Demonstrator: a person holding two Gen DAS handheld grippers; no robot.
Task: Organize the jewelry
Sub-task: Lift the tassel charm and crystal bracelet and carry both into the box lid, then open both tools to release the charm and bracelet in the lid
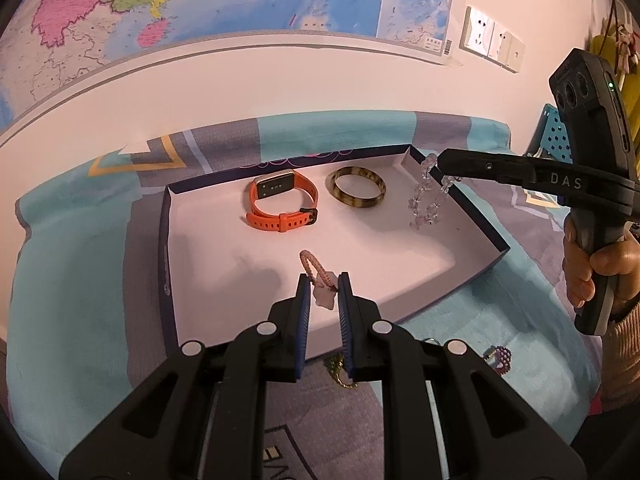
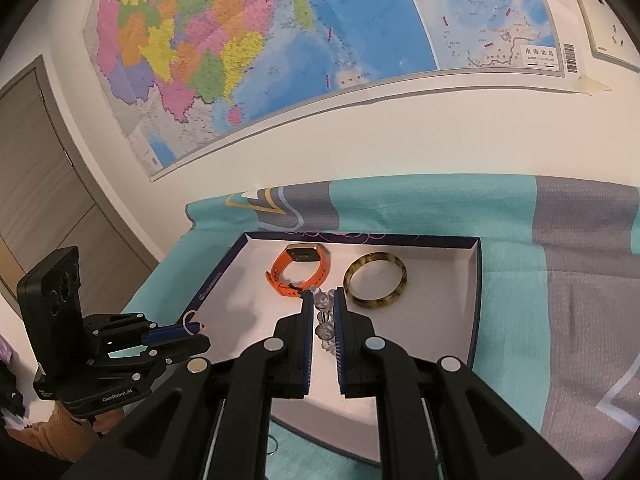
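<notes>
A shallow white box tray point(image 1: 208, 264) with a dark rim lies on a teal and grey cloth. In it lie an orange watch point(image 1: 282, 200) and a tortoiseshell bangle point(image 1: 356, 187). My left gripper point(image 1: 324, 280) is shut on a pink braided bracelet point(image 1: 314, 266) with a pale charm, held above the tray's near part. My right gripper point(image 2: 323, 296) is shut on a clear bead bracelet point(image 2: 324, 320), which hangs over the tray's right side in the left wrist view point(image 1: 426, 204). The watch point(image 2: 298, 270) and bangle point(image 2: 376, 280) also show in the right wrist view.
On the cloth in front of the tray lie a gold chain point(image 1: 340, 372), a purple beaded piece point(image 1: 500, 358) and a small ring point(image 2: 272, 446). A wall with a large map point(image 2: 280, 40) stands behind the table. A door point(image 2: 40, 200) is at the left.
</notes>
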